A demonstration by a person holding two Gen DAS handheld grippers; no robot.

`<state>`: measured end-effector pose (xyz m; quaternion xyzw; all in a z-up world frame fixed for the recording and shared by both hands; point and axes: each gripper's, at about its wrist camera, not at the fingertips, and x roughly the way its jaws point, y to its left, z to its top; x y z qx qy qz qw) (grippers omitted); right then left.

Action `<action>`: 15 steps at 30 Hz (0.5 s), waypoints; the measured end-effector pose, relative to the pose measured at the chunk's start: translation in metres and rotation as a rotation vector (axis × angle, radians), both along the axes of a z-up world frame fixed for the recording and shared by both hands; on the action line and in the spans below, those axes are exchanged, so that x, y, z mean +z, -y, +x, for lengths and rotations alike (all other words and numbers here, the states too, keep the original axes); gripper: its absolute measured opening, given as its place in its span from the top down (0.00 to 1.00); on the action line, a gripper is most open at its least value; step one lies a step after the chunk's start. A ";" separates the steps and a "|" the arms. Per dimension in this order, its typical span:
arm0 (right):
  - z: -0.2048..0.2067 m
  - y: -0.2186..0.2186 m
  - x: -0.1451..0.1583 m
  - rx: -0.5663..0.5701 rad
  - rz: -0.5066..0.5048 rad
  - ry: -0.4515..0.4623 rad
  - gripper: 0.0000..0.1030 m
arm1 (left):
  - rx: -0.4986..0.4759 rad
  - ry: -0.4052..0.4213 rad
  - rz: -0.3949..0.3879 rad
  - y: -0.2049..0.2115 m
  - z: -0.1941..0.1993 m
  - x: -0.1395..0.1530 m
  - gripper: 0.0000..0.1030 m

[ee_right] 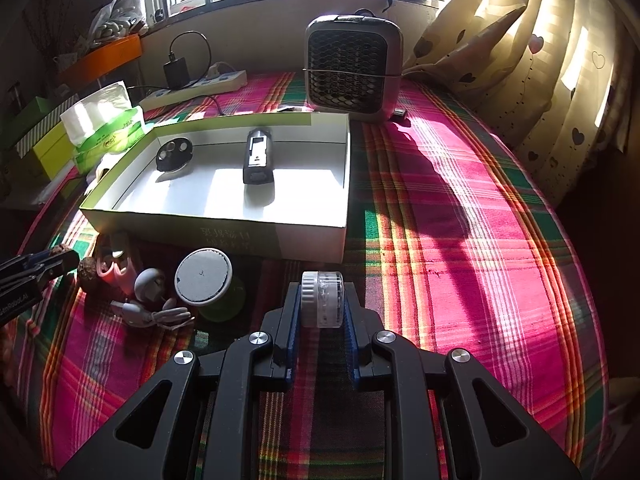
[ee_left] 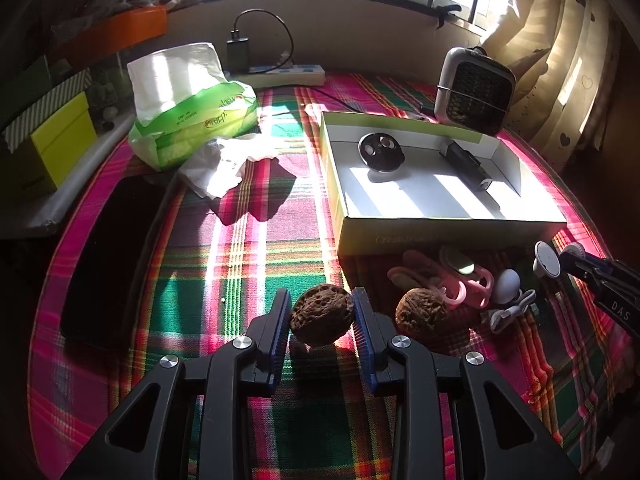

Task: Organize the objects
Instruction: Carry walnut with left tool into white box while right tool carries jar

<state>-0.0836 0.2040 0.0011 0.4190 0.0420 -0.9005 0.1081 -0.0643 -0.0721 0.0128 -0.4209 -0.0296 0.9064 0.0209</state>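
My left gripper is shut on a brown walnut and holds it just above the plaid cloth. A second walnut lies to its right. My right gripper is shut on a small clear round container with a white ribbed cap. Ahead stands an open white cardboard box holding a round black disc and a black oblong device. Pink clips, a white charger with cable and a white-lidded green jar lie before the box.
A tissue pack and crumpled tissue sit at left, next to a black flat case. A small heater and a power strip stand at the back. Curtains hang at right.
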 end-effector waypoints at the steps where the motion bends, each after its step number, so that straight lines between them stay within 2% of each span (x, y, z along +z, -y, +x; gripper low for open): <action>1: 0.000 0.000 0.001 0.001 -0.002 -0.002 0.81 | -0.002 -0.006 -0.001 -0.001 0.000 0.003 0.73; 15: -0.011 -0.002 0.025 0.029 -0.023 -0.036 0.81 | -0.068 -0.049 0.019 -0.019 -0.021 0.034 0.73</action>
